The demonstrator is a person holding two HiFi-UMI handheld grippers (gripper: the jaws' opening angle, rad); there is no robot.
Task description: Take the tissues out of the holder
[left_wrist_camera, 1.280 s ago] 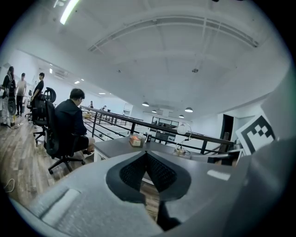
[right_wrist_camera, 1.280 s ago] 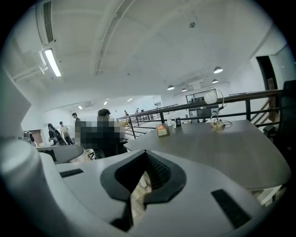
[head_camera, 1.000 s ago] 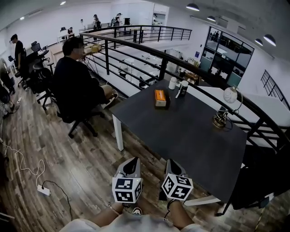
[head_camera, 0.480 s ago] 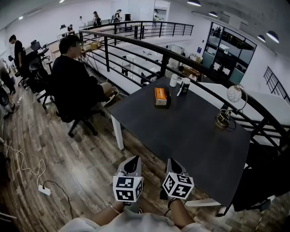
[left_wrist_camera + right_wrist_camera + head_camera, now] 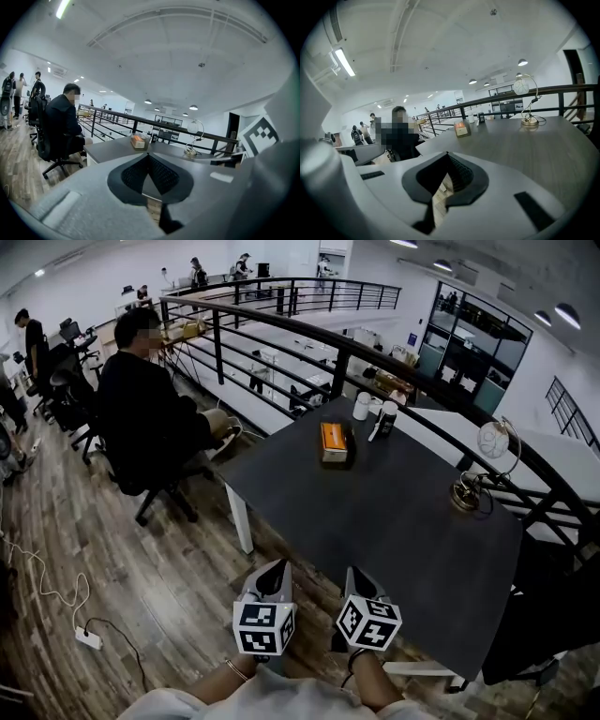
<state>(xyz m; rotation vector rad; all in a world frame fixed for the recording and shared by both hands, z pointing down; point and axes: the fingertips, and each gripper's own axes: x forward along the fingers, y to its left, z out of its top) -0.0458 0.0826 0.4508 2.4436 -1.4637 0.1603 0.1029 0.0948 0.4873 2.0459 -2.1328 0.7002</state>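
Tissue holder, an orange-topped box, sits far across the dark grey table. At the near side, the left gripper and right gripper hover, jaws together, empty.

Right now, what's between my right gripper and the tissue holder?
Only bare tabletop, per the head view, lies between the right gripper and tissue holder.

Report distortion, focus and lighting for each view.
Head view: fisheye bends the railing, even ceiling light, tissue holder sharp. Left gripper view: dark round vignette, near left hand-held gripper soft. Right gripper view: same vignette, strip light blown out.
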